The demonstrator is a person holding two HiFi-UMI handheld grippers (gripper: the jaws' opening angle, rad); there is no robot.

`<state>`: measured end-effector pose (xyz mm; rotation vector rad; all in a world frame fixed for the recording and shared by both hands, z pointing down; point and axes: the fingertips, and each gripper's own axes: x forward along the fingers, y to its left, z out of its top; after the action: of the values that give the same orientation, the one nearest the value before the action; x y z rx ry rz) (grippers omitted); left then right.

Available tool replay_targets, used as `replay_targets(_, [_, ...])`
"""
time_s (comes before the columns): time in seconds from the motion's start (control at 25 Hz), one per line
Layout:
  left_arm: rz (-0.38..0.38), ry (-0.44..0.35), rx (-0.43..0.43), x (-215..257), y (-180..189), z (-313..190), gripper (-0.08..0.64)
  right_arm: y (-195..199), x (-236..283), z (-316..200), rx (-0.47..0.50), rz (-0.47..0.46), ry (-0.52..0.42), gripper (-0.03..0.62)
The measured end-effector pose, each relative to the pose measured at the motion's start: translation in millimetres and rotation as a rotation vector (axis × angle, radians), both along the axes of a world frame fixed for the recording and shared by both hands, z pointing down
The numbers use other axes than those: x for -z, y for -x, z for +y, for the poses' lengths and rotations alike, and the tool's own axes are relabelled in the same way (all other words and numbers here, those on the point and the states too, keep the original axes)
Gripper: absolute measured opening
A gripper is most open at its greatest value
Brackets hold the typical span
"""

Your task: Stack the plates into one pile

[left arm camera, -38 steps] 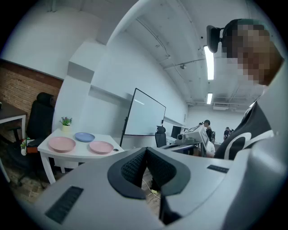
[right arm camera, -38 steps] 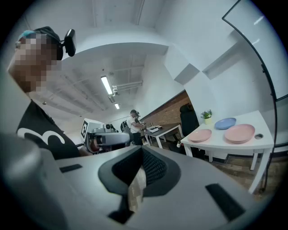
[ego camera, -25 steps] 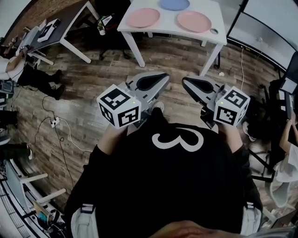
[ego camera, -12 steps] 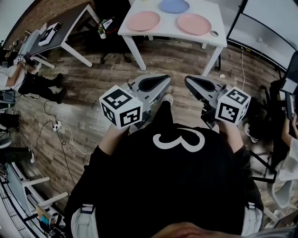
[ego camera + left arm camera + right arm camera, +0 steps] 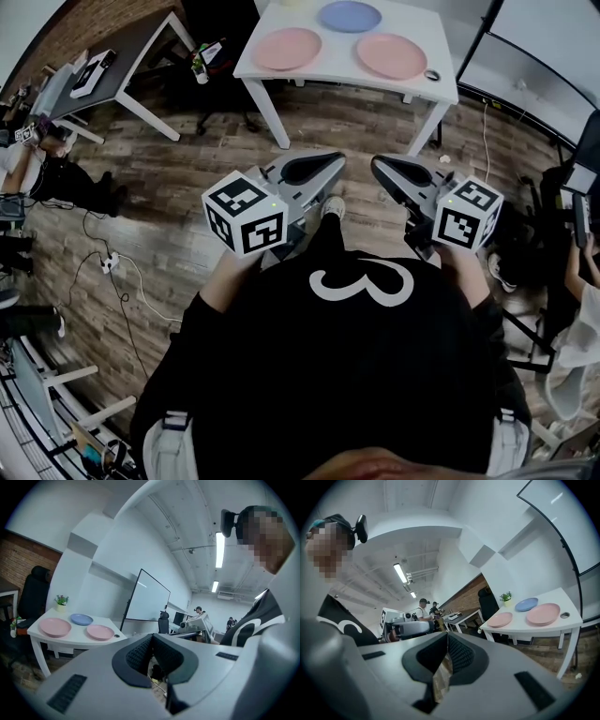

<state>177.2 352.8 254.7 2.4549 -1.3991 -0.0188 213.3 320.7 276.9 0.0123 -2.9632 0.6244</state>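
Ahead of you stands a white table (image 5: 333,67), a small potted plant (image 5: 61,601) at its far edge, perhaps a ring (image 5: 431,75) near one corner, and a whiteboard (image 5: 147,597) beside it.

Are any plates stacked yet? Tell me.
No, the two pink round plates and the blue round plate lie apart on the white table.
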Motion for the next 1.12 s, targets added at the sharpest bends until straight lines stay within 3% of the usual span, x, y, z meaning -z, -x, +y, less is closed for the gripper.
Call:
replay_targets(0.32, [0.027, 0.001, 0.018, -3.8, 47.4, -49.9, 0.017, 39.6, -6.2, -51.4, -0.009, 0.034, 0.030, 0.025])
replay_targets(0.56, [0.075, 0.052, 0.033, -17.4, 98.5, -102.0, 0.017, 80.7, -17.6, -100.8, -0.016, 0.059, 0.089, 0.025])
replay_targets(1.12, [0.103, 0.120, -0.046, -25.0, 190.5, -242.5, 0.017, 173.3, -19.5, -240.9, -0.083, 0.085, 0.154, 0.025])
